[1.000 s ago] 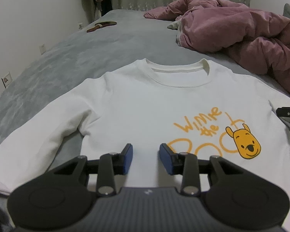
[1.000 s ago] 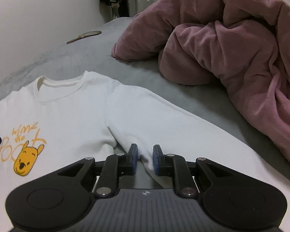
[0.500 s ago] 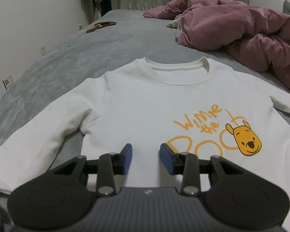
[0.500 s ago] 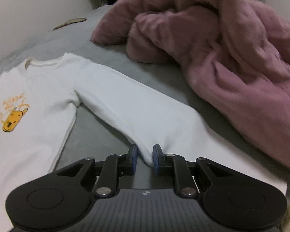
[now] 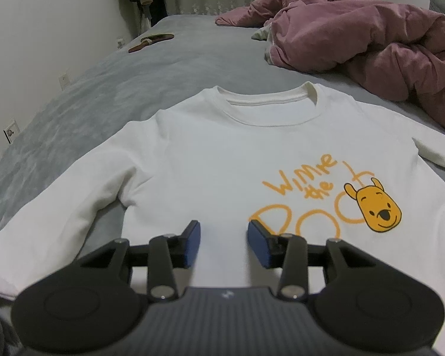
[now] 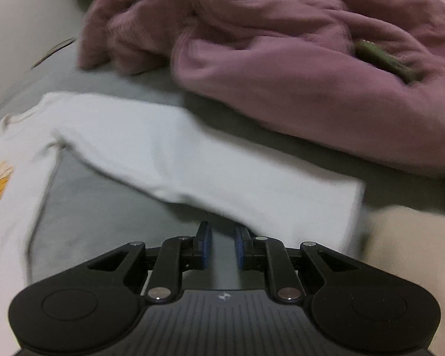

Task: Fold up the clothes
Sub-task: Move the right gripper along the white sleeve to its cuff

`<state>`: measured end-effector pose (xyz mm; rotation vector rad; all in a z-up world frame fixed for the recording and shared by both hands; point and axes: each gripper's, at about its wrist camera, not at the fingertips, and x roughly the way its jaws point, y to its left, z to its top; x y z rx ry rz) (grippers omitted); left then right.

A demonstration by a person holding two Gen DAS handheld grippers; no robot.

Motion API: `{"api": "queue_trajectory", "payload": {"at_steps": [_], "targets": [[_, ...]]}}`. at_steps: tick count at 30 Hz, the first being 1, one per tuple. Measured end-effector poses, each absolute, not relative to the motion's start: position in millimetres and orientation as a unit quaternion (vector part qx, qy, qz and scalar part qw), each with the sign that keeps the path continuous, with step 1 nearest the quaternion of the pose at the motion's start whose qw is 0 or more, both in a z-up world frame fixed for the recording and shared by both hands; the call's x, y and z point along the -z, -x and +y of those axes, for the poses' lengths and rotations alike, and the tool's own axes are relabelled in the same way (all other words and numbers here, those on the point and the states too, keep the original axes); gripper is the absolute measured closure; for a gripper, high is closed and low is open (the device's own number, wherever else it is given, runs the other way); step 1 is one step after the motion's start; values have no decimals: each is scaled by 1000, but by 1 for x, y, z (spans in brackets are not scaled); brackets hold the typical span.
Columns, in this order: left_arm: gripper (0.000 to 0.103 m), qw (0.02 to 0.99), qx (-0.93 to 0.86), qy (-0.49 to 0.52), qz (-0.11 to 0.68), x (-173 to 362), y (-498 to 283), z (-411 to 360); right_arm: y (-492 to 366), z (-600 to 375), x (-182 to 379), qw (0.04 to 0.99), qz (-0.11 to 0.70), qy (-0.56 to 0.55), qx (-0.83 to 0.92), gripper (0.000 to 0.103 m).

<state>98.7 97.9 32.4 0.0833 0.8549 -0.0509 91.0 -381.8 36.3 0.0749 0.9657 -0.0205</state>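
Note:
A white sweatshirt [image 5: 222,154] with an orange bear print [image 5: 373,210] lies face up and flat on the grey bed [image 5: 133,83], collar away from me. My left gripper [image 5: 224,228] hovers over its lower chest. Its jaws are opening and nothing is between them. In the right wrist view the shirt's right sleeve [image 6: 222,172] stretches out to its cuff [image 6: 353,201]. My right gripper [image 6: 222,231] sits just below the sleeve's near edge by the cuff end. It shows a narrow gap with only grey sheet in it.
A crumpled pink duvet [image 5: 370,35] fills the far right of the bed, close behind the sleeve [image 6: 311,74]. A green item [image 6: 385,59] rests on it. A brown object [image 5: 151,41] lies far left by the wall. Something beige [image 6: 415,252] is right of the cuff.
My right gripper has slid rightward along the sleeve, from near the armpit to the cuff end. The left gripper stayed over the shirt's chest and its jaws spread slightly.

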Motion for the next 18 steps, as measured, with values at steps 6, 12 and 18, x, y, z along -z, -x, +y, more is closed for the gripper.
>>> {"api": "queue_trajectory", "payload": {"at_steps": [6,12,18], "targets": [[65,907,26,-38,418,-34,-99,97,-83,-388,-44,883,465,-39,40,83],[65,906,28,-41,419,-34,-98,97,-67,-426,-44,875,456,-146,66,77],[65,906,26,-43,420,-34,-97,95,-55,-447,-46,867,418,-263,60,70]]}}
